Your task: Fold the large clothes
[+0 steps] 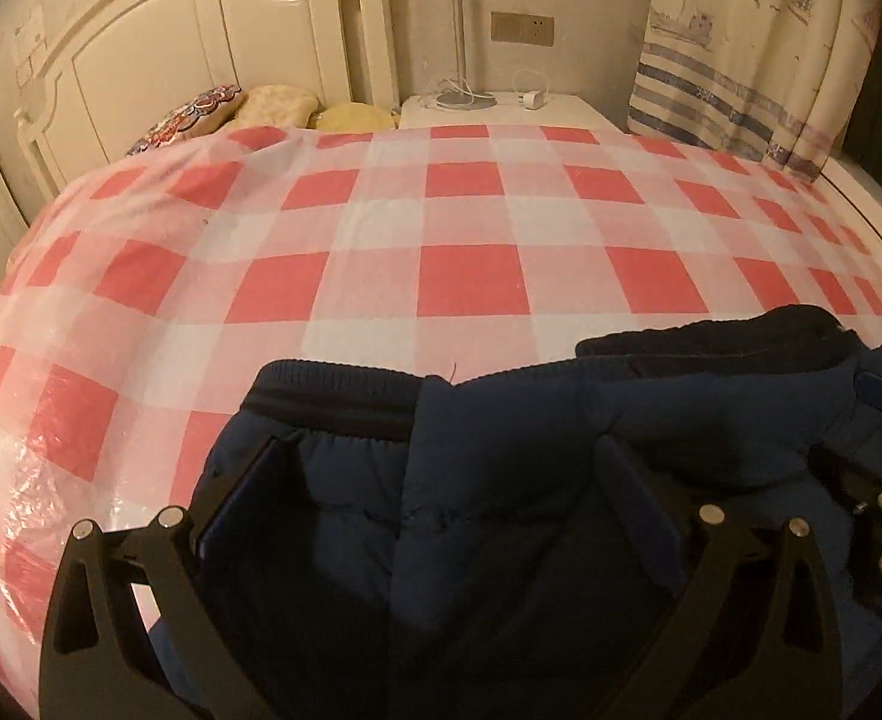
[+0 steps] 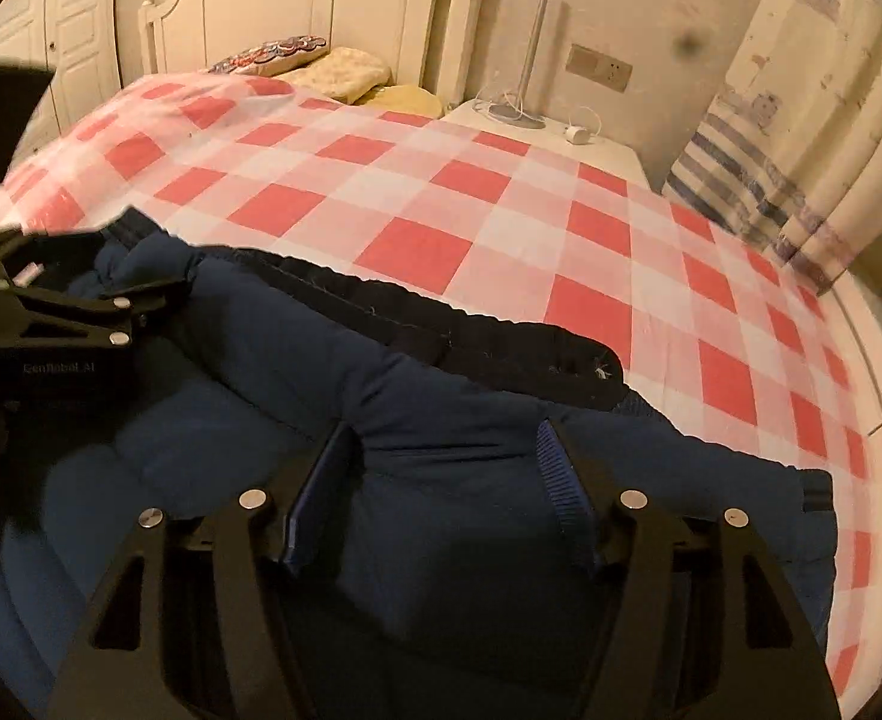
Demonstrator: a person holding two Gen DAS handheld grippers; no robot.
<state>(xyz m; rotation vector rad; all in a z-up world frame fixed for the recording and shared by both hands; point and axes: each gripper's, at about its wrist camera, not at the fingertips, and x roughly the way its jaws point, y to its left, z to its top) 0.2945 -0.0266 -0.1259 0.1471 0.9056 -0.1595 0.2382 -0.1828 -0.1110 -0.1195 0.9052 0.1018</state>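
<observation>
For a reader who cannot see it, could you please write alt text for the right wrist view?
A hand-held gripper reaches over a navy padded garment lying on a bed with a red-and-white checked cover, with fabric between its parted fingers. A second hand-held gripper touches the garment at the left; pillows, a white headboard and a nightstand lie beyond.

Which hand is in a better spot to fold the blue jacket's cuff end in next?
Probably the left. The left hand-held gripper sits right behind the ribbed cuff of the blue jacket; the right hand-held gripper straddles the jacket's middle fold.
</observation>
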